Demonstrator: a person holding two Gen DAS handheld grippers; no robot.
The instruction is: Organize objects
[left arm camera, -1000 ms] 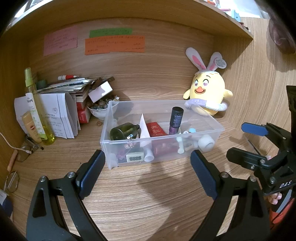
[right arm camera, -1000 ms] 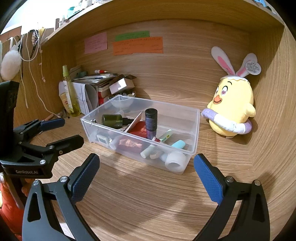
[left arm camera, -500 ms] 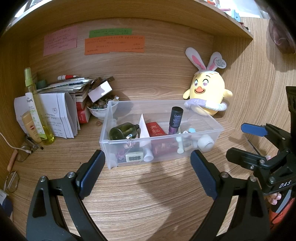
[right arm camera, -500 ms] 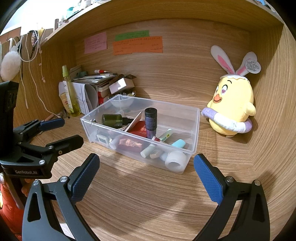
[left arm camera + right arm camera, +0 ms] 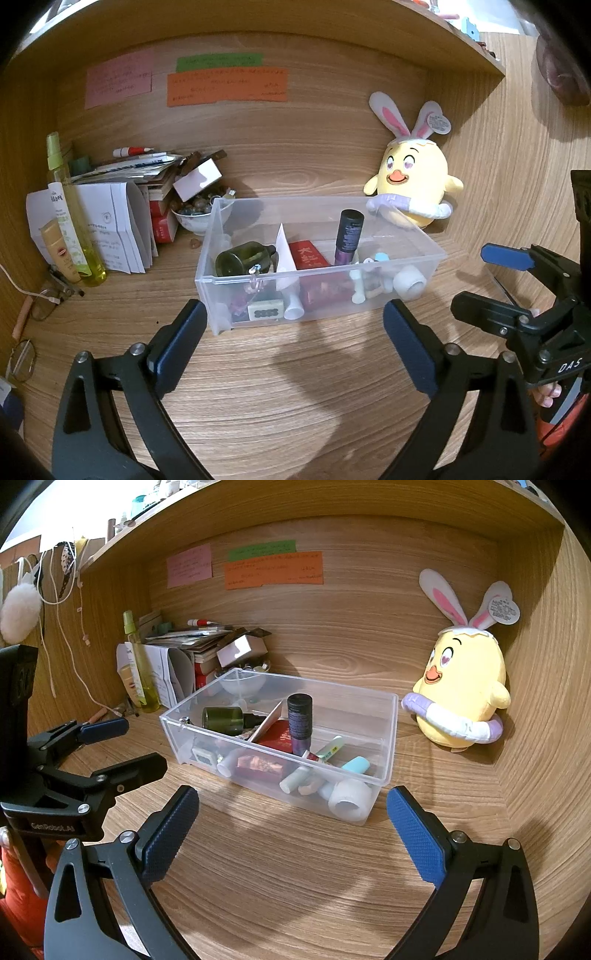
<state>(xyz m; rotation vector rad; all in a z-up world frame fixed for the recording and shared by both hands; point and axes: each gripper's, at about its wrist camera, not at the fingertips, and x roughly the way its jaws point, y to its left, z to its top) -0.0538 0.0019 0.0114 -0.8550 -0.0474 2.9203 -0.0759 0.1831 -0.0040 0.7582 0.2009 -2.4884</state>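
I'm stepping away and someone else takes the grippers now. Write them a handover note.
Left gripper: open, empty, above the desk in front of the clear bin.
Right gripper: open, empty, facing the bin's right end.
In the bin: green bottle lying down, dark purple tube upright, red box, white roll, small tubes.
Still outside: yellow spray bottle, paper stack and bowl to the left, plush chick to the right.
Nothing is gripped; which item goes next is unclear.

One clear bin [image 5: 424, 254], one plush chick [image 5: 413, 181], three wall notes [image 5: 227, 86], one green bottle [image 5: 242, 258]
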